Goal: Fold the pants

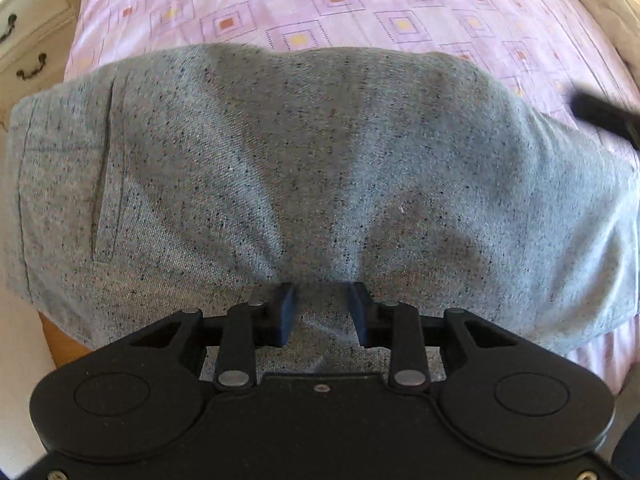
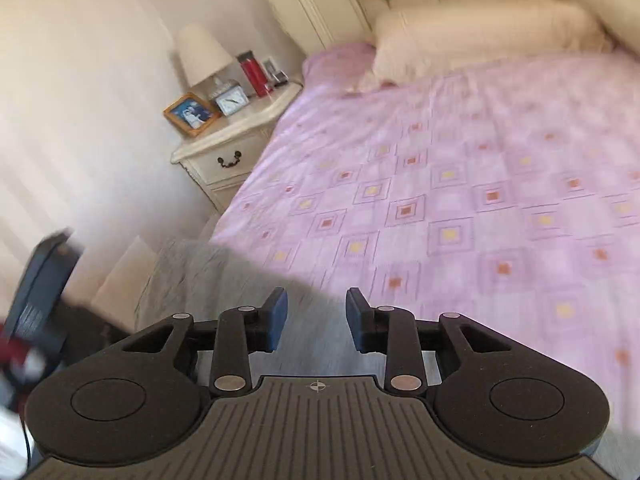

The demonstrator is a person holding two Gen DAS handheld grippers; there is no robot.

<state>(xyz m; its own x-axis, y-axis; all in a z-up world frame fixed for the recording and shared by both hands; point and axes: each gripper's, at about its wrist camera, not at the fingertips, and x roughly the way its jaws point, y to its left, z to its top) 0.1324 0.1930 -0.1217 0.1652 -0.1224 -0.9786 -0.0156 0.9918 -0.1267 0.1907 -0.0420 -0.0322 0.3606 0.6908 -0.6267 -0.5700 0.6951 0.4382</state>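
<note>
Lying flat: one pants (image 1: 304, 168), two tongs.

The pants (image 1: 320, 168) are speckled light grey knit with little dark flecks, folded over into a wide flat bundle lying across the near edge of the bed. There's a slit pocket (image 1: 105, 168) running up the left end, and the fabric bunches into soft creases at the near middle. From the right wrist view they're just a blurry grey patch (image 2: 224, 280)

Count: one pair of grey pants (image 1: 320, 168), one bed (image 2: 460, 184), one pillow (image 2: 480, 36), one nightstand (image 2: 224, 148), one lamp (image 2: 202, 56), one clock (image 2: 231, 99), one photo frame (image 2: 191, 114), one red bottle (image 2: 253, 72).
</note>
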